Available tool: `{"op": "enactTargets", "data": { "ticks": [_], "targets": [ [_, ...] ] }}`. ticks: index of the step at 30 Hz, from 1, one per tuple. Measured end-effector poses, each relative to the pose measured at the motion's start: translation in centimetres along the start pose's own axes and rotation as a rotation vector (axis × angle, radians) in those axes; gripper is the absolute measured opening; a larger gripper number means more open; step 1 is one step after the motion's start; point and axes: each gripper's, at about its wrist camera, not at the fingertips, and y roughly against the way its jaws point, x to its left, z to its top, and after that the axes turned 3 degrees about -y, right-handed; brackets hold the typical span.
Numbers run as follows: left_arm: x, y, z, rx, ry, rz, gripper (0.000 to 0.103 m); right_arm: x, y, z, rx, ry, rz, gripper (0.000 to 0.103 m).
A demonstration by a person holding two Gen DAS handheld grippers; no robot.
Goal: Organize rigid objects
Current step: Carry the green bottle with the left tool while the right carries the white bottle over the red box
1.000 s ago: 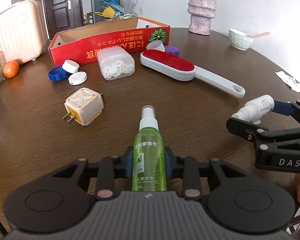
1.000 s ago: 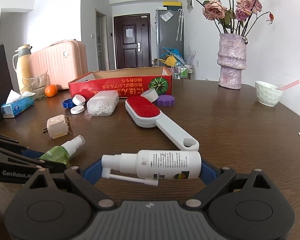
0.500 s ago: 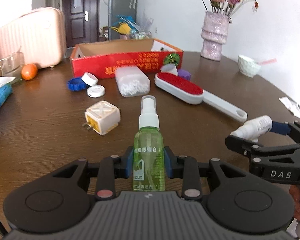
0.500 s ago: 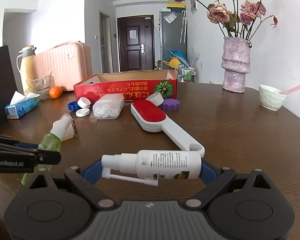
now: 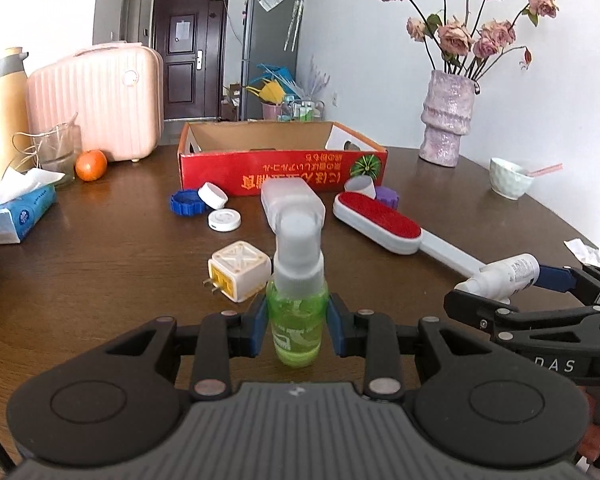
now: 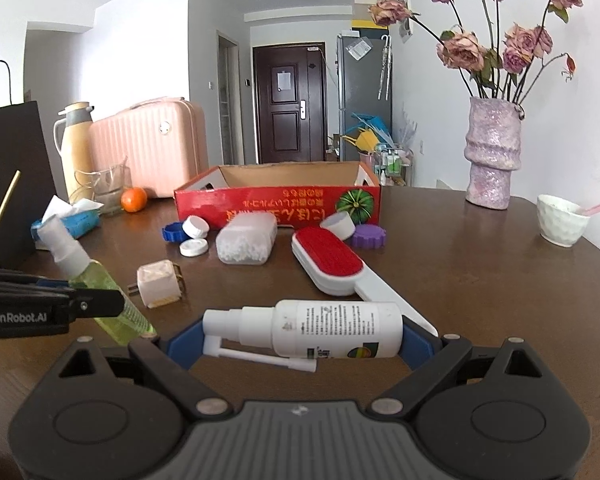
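Note:
My left gripper [image 5: 296, 332] is shut on a green spray bottle [image 5: 297, 312] and holds it tilted up above the table; the bottle also shows in the right wrist view [image 6: 104, 288]. My right gripper [image 6: 300, 340] is shut on a white spray bottle [image 6: 320, 330] held crosswise; it also shows at the right of the left wrist view [image 5: 504, 276]. An open red cardboard box [image 5: 280, 160] stands at the back. In front of it lie a red lint brush [image 5: 384, 226], a clear case of white beads [image 5: 292, 200] and a white plug adapter [image 5: 238, 274].
Blue [image 5: 185, 202], white [image 5: 224, 220] and purple [image 5: 387, 196] caps lie near the box. A tissue pack [image 5: 16, 212], an orange [image 5: 91, 165] and a glass jug [image 5: 54, 148] sit at the left. A purple vase [image 5: 448, 120] and a white bowl [image 5: 508, 178] stand at the right.
My left gripper has lifted and tilted up, raising the green bottle from lying flat to nearly upright. The right gripper has risen a little with the white bottle.

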Motion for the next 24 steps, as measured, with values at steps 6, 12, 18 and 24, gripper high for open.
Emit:
{"op": "enactTargets", "data": {
  "ticks": [6, 12, 18, 24],
  "targets": [
    [0.3, 0.1, 0.6, -0.018, 0.009, 0.019, 0.032, 0.5, -0.1, 1.1, -0.009, 0.006, 0.013, 0.097],
    [0.7, 0.2, 1.7, -0.039, 0.005, 0.025, 0.032, 0.9, -0.6, 2.3, -0.019, 0.014, 0.016, 0.097],
    [1.0, -0.3, 3.3, -0.061, 0.003, 0.042, 0.032, 1.0, -1.7, 3.7, -0.026, 0.013, 0.013, 0.097],
    [1.4, -1.2, 4.8, -0.078, 0.002, 0.049, 0.032, 0.9, -3.3, 5.1, -0.032, 0.007, 0.006, 0.097]
  ]
}}
